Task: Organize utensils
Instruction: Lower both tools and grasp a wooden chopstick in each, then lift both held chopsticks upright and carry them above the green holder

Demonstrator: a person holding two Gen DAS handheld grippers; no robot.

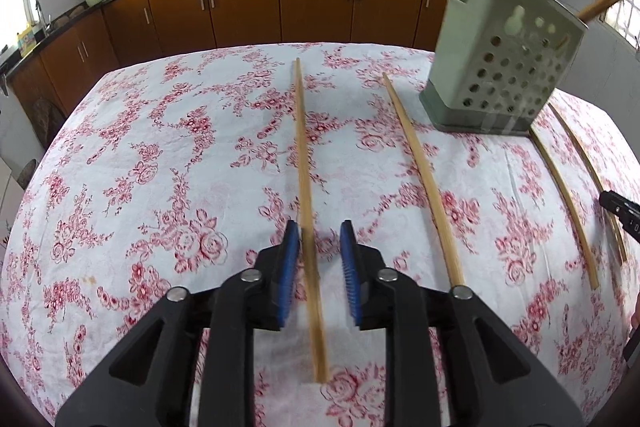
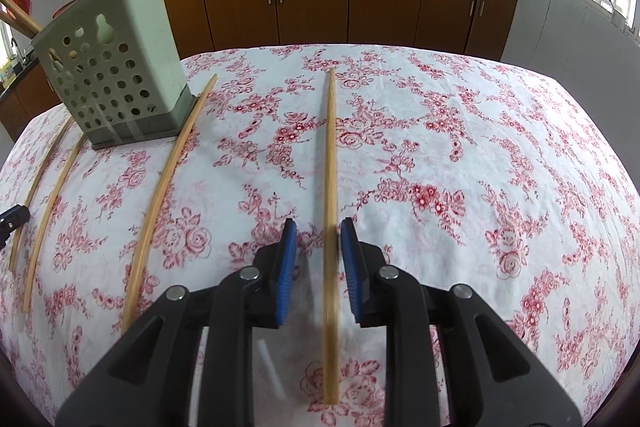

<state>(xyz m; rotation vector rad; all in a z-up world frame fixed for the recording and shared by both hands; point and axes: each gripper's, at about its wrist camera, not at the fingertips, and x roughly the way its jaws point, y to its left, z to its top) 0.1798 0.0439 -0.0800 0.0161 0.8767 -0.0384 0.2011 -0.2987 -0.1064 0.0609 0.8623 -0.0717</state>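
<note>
A few chopsticks already stood in the green holder [image 1: 504, 67]; four lay loose on the flowered tablecloth [image 1: 160, 167]; most work seemingly remained. The left gripper [image 1: 320, 239] straddled the leftmost chopstick [image 1: 302, 155], jaws wide; the right gripper [image 2: 319, 239] straddled the rightmost chopstick [image 2: 331, 155], likewise unclosed.

— How's the left gripper [image 1: 319, 241] standing?
— Low and level, pointing forward, jaws apart with a clear gap. The blue pads [image 1: 289, 267] face each other, touching nothing.
— The right gripper [image 2: 319, 239]?
— Same pose: low, pointing forward, jaws parted, blue pads [image 2: 352, 267] bare.
— Can either see the other?
— Each view catches a black tip of the other gripper at its edge.
</note>
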